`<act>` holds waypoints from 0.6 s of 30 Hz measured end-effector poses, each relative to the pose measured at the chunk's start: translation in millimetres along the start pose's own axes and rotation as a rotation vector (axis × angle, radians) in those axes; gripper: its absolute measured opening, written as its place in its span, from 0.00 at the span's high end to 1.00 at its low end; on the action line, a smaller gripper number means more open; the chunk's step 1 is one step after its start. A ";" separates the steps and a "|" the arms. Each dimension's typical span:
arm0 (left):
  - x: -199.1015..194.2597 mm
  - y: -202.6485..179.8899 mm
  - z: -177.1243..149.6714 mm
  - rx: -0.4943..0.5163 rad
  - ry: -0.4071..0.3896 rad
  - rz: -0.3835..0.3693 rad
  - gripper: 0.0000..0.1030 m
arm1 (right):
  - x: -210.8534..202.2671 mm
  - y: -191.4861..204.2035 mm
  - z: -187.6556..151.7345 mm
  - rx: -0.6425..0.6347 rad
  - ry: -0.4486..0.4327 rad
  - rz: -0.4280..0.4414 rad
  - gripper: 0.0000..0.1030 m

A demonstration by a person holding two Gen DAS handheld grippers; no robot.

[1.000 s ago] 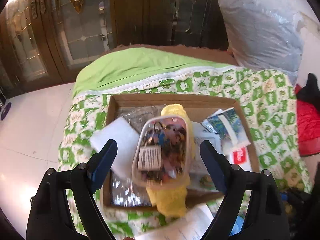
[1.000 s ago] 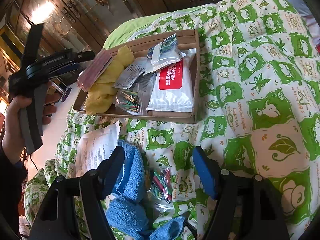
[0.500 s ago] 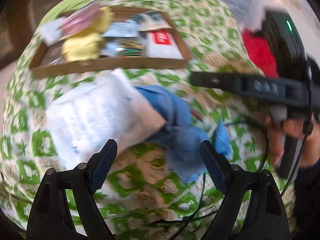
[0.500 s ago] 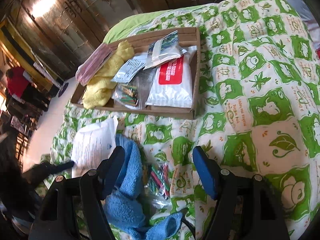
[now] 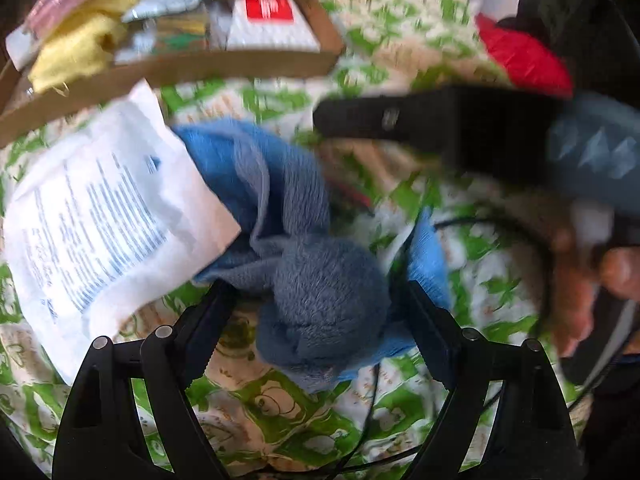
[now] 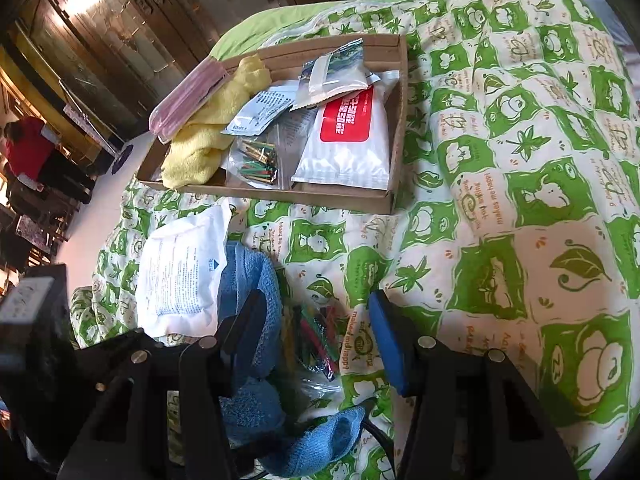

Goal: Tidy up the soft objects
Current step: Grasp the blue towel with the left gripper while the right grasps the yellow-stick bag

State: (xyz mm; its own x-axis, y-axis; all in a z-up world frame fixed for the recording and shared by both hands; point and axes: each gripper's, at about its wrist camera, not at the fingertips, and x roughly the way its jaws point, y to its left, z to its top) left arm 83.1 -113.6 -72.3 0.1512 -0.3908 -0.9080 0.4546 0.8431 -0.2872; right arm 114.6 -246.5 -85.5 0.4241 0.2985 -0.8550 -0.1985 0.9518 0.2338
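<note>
- Over the quilt point(image 6: 500, 128), our left gripper point(image 5: 320, 316) gaped astride the blue towel point(image 5: 320, 304), ungripped.
- Our right gripper point(image 6: 316, 328), just narrowing, bracketed a bag of sticks point(image 6: 316, 340), unpinched.
- Next, probably: pinch, carry to box point(image 6: 396, 120).

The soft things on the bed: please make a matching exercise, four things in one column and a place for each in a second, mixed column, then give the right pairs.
Things:
1. yellow cloth
2. blue towel
3. white printed pouch
4. red-label white pack

Places:
A. on the quilt, partly between the right claw's fingers
B. in the cardboard box, at its left end
C. on the quilt, left of the towel and touching it
D. in the cardboard box, at its right end

Pairs: 1-B, 2-A, 3-C, 4-D
</note>
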 end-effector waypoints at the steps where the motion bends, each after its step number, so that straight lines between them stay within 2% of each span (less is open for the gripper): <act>1: -1.2 -0.3 -1.1 0.004 -0.009 0.006 0.19 | 0.5 0.4 0.0 -0.002 0.001 0.000 0.48; 2: -3.0 -0.2 -1.1 0.002 -0.017 0.009 0.27 | 0.6 0.9 -0.2 -0.005 0.001 0.002 0.48; 3: -5.4 0.8 -0.9 -0.002 -0.028 0.008 0.42 | 0.5 1.5 -0.1 -0.008 0.001 0.004 0.48; 5: -13.1 5.2 -3.0 -0.015 -0.048 -0.012 0.53 | 0.5 2.2 -0.1 -0.012 0.001 0.011 0.48; 11: -43.1 15.7 -21.1 -0.016 -0.056 0.057 0.54 | 0.8 6.4 -1.3 -0.032 0.005 0.036 0.48; 14: -55.2 25.2 -31.2 -0.040 -0.055 0.061 0.54 | 6.3 15.4 -4.1 -0.072 0.032 0.045 0.48; 18: -47.8 41.4 -40.0 -0.074 -0.021 0.062 0.54 | 28.9 30.6 -11.1 -0.141 0.134 0.018 0.48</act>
State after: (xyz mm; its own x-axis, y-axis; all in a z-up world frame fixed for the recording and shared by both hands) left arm 59.6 -45.3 -53.1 0.1958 -0.3438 -0.9184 0.3778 0.8907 -0.2528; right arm 111.0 -209.5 -108.1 0.2995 0.2943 -0.9076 -0.3312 0.9242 0.1904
